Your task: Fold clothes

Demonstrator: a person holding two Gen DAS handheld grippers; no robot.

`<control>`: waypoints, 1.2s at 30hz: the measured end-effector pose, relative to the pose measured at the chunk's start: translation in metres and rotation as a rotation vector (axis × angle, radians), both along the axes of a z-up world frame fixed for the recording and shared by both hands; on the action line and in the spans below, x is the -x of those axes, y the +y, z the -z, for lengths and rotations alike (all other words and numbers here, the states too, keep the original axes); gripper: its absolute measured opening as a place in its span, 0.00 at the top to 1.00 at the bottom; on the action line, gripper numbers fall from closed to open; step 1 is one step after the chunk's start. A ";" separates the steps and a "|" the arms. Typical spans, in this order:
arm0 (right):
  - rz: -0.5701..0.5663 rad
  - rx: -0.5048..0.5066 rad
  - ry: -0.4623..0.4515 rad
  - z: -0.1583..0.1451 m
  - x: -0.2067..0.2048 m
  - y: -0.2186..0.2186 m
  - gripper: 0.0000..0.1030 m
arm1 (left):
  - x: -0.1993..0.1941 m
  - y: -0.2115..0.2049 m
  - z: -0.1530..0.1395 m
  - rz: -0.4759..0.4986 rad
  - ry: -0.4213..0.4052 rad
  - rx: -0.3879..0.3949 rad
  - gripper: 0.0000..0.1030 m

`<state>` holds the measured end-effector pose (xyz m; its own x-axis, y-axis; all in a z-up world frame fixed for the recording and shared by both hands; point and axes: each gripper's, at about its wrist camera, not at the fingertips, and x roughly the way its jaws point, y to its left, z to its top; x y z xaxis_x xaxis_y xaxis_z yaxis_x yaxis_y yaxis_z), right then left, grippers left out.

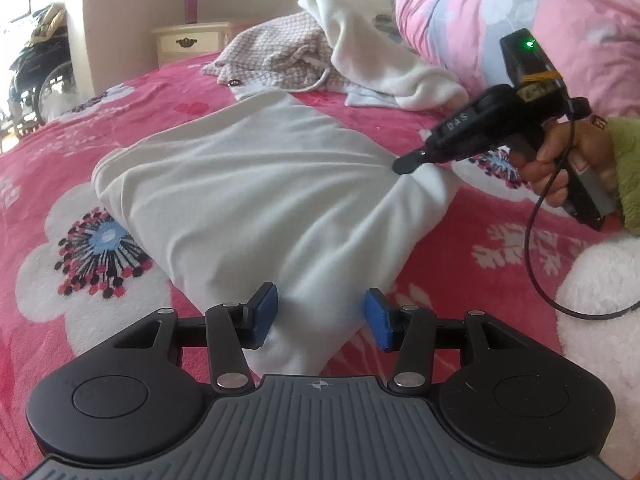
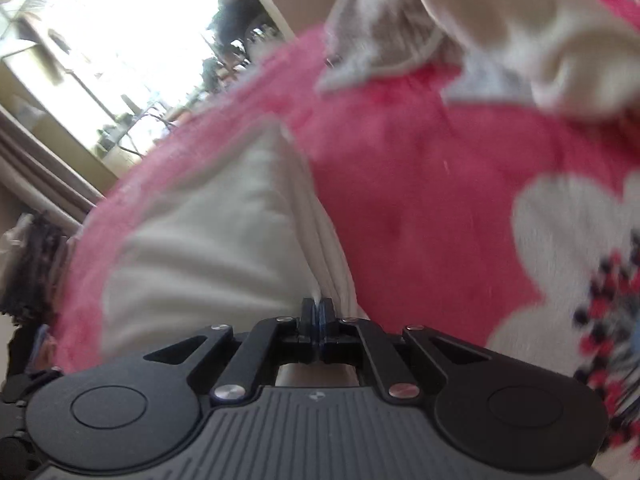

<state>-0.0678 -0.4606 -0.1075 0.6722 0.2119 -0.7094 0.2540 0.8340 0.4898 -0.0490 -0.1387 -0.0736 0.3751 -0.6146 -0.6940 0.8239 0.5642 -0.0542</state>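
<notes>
A white garment [image 1: 256, 176] lies partly folded on the pink floral bedspread [image 1: 60, 200]. My left gripper [image 1: 320, 316] is open at the garment's near corner, and the cloth runs between its blue pads [image 1: 264, 312] without being pinched. My right gripper [image 1: 408, 162], held in a hand with a green sleeve, is shut on the garment's right edge and bunches the cloth there. In the blurred right wrist view the right gripper [image 2: 317, 312] is shut on a fold of the white garment [image 2: 224, 240].
A pile of other clothes, a checked piece [image 1: 280, 52] and a cream piece [image 1: 372, 60], lies at the far side of the bed. A pink and grey quilt [image 1: 520, 12] rises at the back right. A cream nightstand [image 1: 192, 42] stands beyond the bed.
</notes>
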 end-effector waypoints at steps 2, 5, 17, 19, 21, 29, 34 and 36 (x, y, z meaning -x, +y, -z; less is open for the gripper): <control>0.031 -0.023 -0.019 -0.007 0.000 -0.003 0.95 | 0.002 0.004 -0.003 -0.001 -0.009 0.001 0.53; 0.063 0.035 -0.058 -0.031 0.011 -0.003 0.94 | 0.004 0.017 -0.011 -0.016 -0.005 0.030 0.53; -0.098 0.284 0.126 -0.021 -0.002 0.040 1.00 | 0.004 0.032 -0.004 -0.054 0.068 0.086 0.53; -0.078 0.309 0.099 -0.036 0.003 0.046 0.98 | 0.007 0.041 -0.006 -0.062 0.060 0.081 0.53; -0.103 0.347 0.100 -0.044 0.007 0.056 0.98 | 0.006 0.048 -0.004 -0.078 0.075 0.077 0.53; -0.250 0.458 0.136 -0.065 0.015 0.093 0.95 | -0.014 0.066 0.006 -0.197 0.219 0.147 0.53; -0.300 0.664 0.312 -0.027 -0.002 0.106 0.99 | -0.033 0.057 0.028 -0.249 0.362 0.165 0.54; -0.289 0.679 0.312 -0.019 -0.006 0.103 1.00 | -0.038 0.057 0.036 -0.270 0.407 0.176 0.54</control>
